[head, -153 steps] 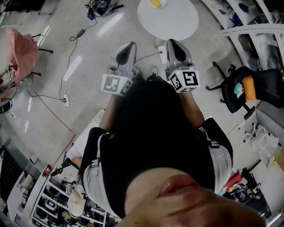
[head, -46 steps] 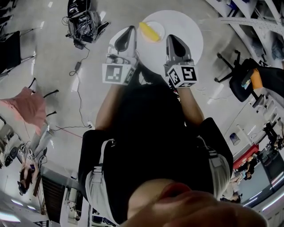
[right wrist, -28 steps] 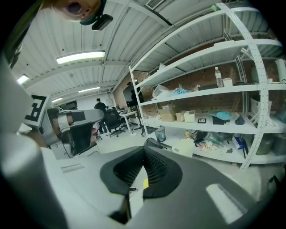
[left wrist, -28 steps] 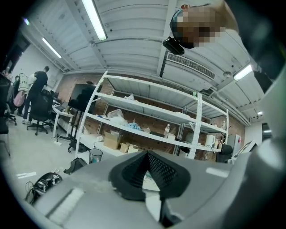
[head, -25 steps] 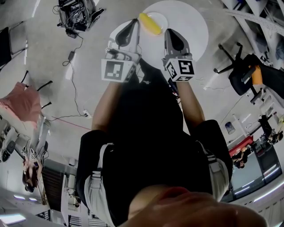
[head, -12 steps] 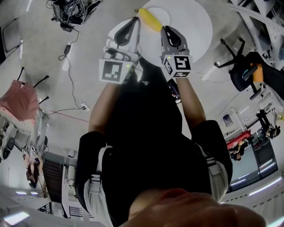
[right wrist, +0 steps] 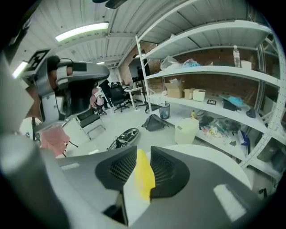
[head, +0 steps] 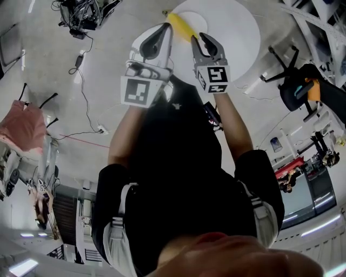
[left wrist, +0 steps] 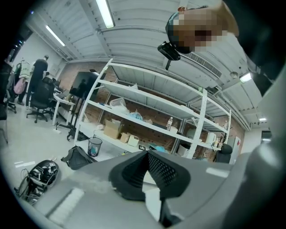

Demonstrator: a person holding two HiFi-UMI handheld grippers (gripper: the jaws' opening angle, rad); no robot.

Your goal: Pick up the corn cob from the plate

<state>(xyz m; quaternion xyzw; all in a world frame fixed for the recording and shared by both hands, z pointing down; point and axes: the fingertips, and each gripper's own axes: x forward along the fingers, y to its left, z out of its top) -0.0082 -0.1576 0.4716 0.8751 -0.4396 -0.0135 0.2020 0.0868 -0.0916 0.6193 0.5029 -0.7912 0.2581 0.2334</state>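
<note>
The yellow corn cob (head: 180, 25) lies on a white plate (head: 200, 20) near the front edge of the round white table (head: 232, 32). My right gripper (head: 198, 37) points down at the cob from just short of it. Its jaws are opening, and the pads do not touch the cob. In the right gripper view the corn cob (right wrist: 144, 176) shows through the gap of the right gripper (right wrist: 143, 150). My left gripper (head: 167, 26) hovers left of the cob. In the left gripper view the left gripper (left wrist: 146, 154) has its pads meeting at the tips, with nothing held.
A black office chair (head: 294, 92) stands to the right of the table. Cables and a black bag (head: 81, 13) lie on the floor at the left, with a pink cloth (head: 21, 127) further left. Metal shelving (right wrist: 214, 67) stands beyond the table.
Both grippers have sunk toward the table edge. The right jaws, shut a second ago, have parted, and the cob now lies just ahead of them.
</note>
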